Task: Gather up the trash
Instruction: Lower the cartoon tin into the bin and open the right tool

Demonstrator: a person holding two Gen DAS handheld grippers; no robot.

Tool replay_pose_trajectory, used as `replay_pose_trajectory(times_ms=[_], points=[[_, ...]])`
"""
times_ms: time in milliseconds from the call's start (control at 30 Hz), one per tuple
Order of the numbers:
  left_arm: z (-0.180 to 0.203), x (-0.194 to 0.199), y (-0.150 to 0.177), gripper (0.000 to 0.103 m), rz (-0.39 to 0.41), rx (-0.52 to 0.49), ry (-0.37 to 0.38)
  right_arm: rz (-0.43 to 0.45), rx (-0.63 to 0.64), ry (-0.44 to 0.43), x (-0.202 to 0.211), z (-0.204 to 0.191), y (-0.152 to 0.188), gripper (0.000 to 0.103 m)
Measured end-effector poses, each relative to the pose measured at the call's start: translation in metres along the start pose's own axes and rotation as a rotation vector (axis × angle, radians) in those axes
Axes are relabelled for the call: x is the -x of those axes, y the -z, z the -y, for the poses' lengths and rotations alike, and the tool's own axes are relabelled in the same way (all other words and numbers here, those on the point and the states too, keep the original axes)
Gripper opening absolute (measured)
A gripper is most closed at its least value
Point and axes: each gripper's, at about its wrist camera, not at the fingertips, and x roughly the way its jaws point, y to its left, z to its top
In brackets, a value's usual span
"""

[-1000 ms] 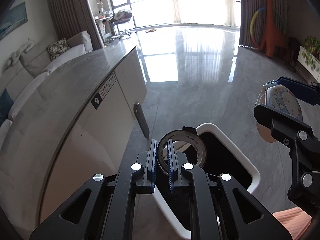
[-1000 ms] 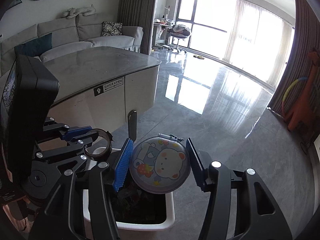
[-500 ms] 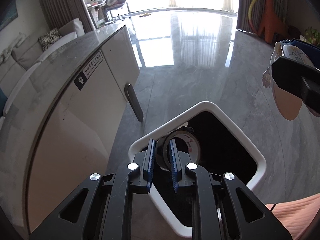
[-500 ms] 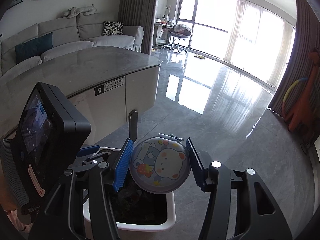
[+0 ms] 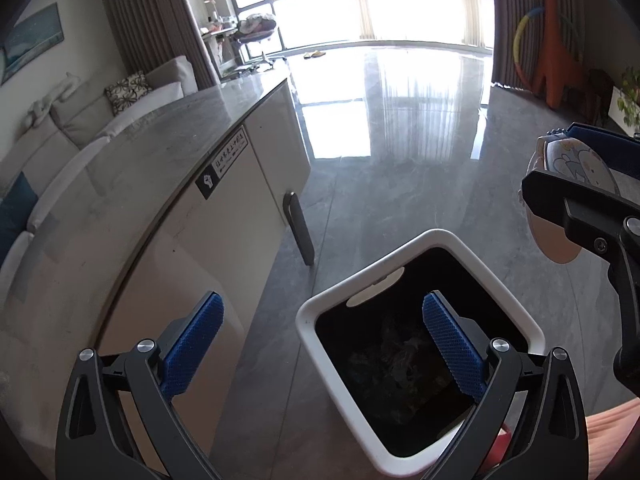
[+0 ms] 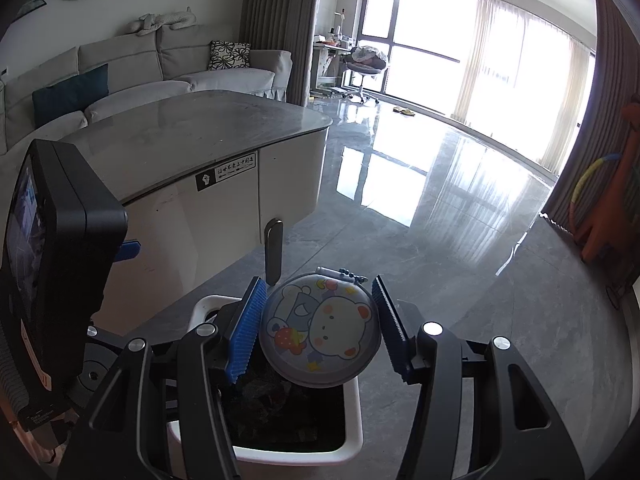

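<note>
Round tin (image 6: pixel 320 338) with a cartoon bear print, smooth grey rim, clamped across its width between the right gripper's (image 6: pixel 320 336) ribbed blue fingers (image 6: pixel 245 336); it hangs above the bin (image 6: pixel 352 420), near the far rim. In the left view the tin (image 5: pixel 576 164) shows edge-on at right, off past the bin's rim. Bin (image 5: pixel 420 240): white, rounded-square, glossy plastic, dark inside with crumpled dark trash at the bottom; it stands on the polished grey stone floor (image 5: pixel 400 160). Left gripper (image 5: pixel 320 344) over the bin's near corner, fingers (image 5: pixel 192 348) spread wide and empty, jaws having just been opening; nothing between them. Beside the bin, a desk (image 6: pixel 192 128) with a grey stone top, rounded white front and dark bar handle (image 5: pixel 298 228).
</note>
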Motion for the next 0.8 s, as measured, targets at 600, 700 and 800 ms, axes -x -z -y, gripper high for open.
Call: replay_pose_trajectory(times_ms=[600, 700, 800], points=[[-0.068, 0.033, 0.009, 0.099, 0.079, 0.048, -0.197, -0.107, -0.013, -0.034, -0.051, -0.024, 0.009, 0.056], [-0.079, 0.036, 0.009, 0.099, 0.084, 0.072, -0.201, -0.135, -0.001, -0.031, -0.057, -0.027, 0.013, 0.058], [-0.084, 0.038, 0.009, 0.099, 0.083, 0.083, -0.201, -0.173, 0.006, -0.016, -0.066, -0.029, 0.018, 0.082]])
